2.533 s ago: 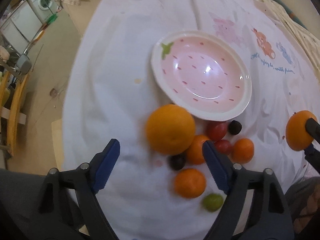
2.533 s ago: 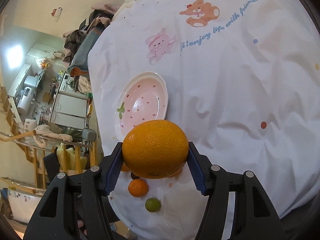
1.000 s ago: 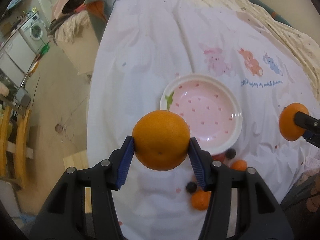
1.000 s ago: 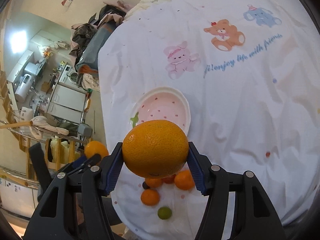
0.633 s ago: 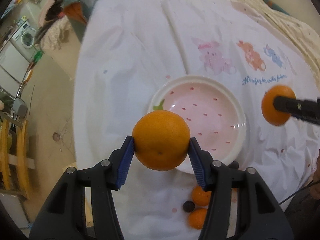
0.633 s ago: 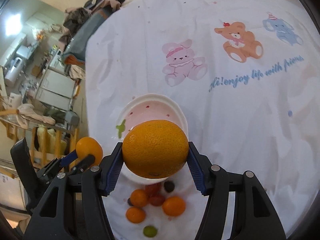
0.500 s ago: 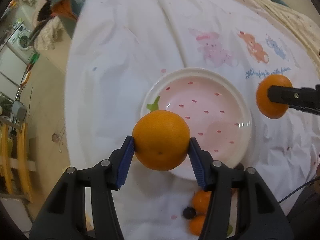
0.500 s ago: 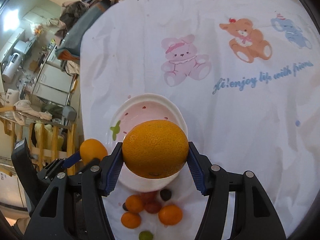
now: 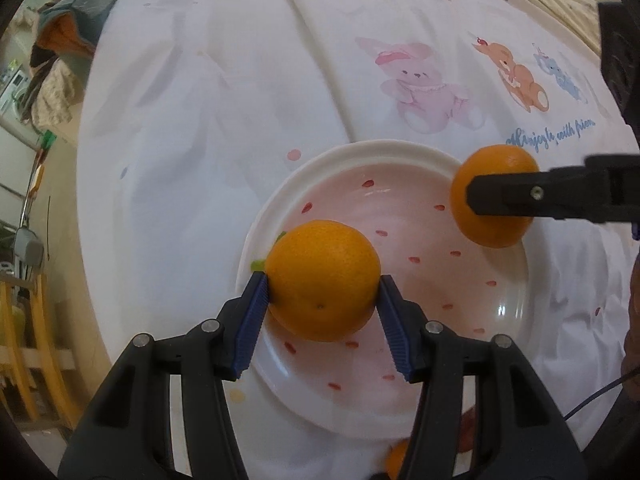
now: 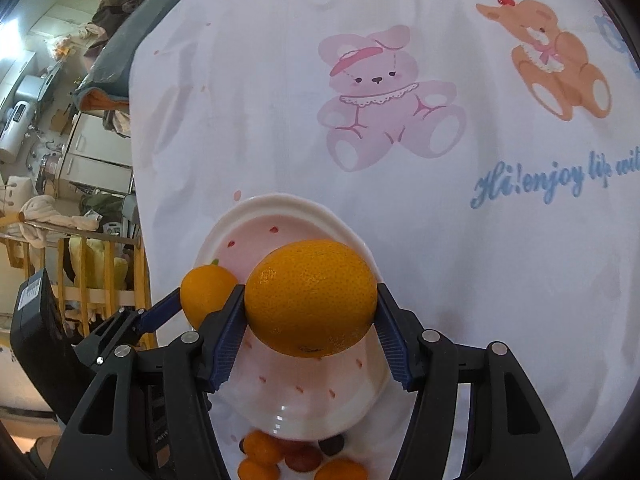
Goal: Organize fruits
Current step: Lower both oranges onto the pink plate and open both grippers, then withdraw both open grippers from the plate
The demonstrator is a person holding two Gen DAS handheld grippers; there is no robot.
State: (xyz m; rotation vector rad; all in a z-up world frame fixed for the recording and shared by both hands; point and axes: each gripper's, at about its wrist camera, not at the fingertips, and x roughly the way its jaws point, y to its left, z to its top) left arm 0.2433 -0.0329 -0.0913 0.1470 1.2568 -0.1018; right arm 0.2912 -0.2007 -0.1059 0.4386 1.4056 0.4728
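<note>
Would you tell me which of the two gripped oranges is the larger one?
The orange in the right gripper is larger; the left gripper holds a smaller orange.

Both views ride on the grippers and look steeply down, from close above, at the plate (image 9: 404,160). The left wrist view looks along the left gripper (image 9: 322,308) from the plate's near-left rim toward the pink bear print (image 9: 424,88) beyond. The right wrist view looks along the right gripper (image 10: 310,316) from the plate's (image 10: 280,204) near edge, also toward that bear. Both share the plate, the bear and the cloth (image 10: 440,240); each also catches the other gripper at the plate's side.
</note>
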